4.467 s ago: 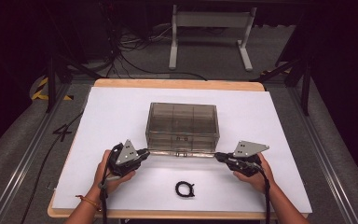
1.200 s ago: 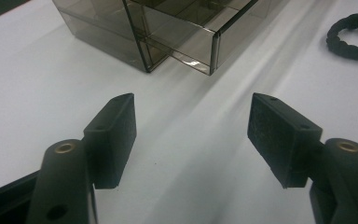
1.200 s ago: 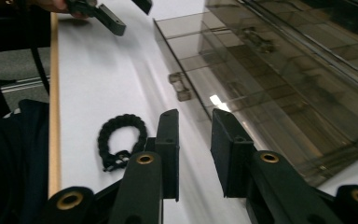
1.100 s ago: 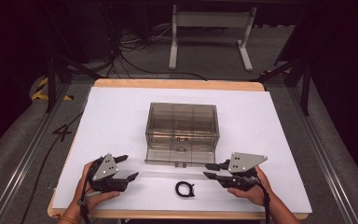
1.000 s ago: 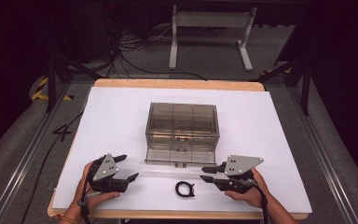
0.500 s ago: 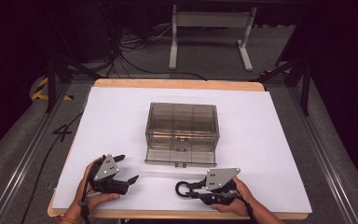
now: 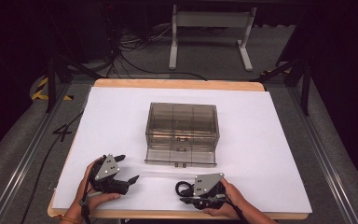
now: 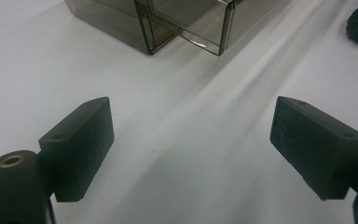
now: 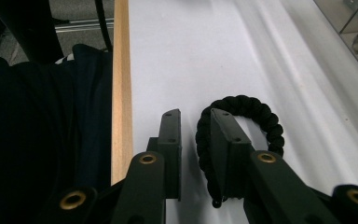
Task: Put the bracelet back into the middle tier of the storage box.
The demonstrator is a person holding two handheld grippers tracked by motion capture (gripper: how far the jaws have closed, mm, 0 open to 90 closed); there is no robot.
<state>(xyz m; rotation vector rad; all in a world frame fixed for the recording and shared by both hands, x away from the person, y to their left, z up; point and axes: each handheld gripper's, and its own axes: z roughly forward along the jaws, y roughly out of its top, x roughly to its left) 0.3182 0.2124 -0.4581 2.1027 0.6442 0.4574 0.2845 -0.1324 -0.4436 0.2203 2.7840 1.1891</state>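
A black braided bracelet (image 7: pixel 181 185) (image 9: pixel 256 109) lies on the white table near its front edge. My right gripper (image 7: pixel 182 193) (image 9: pixel 195 116) sits low over it, pointing left. Its jaws stand narrowly apart with the bracelet's near strand between them, and a sliver of white still shows beside one pad. My left gripper (image 7: pixel 128 168) (image 8: pixel 191 140) rests at the front left; its jaws have just been opening and now stand wide with nothing between them. Behind both stands a smoky clear drawer box (image 7: pixel 182 128) (image 8: pixel 168 18), its bottom drawer pulled out a little.
The table's wooden front edge (image 9: pixel 121 93) runs close beside the right gripper, with the person's dark clothing past it. White sheet (image 7: pixel 112 121) spreads around the box. A white metal stand (image 7: pixel 209 28) and cables lie on the floor beyond.
The right gripper has moved left and down from beside the box's front onto the bracelet. The left hand has stayed put while its jaws spread wider.
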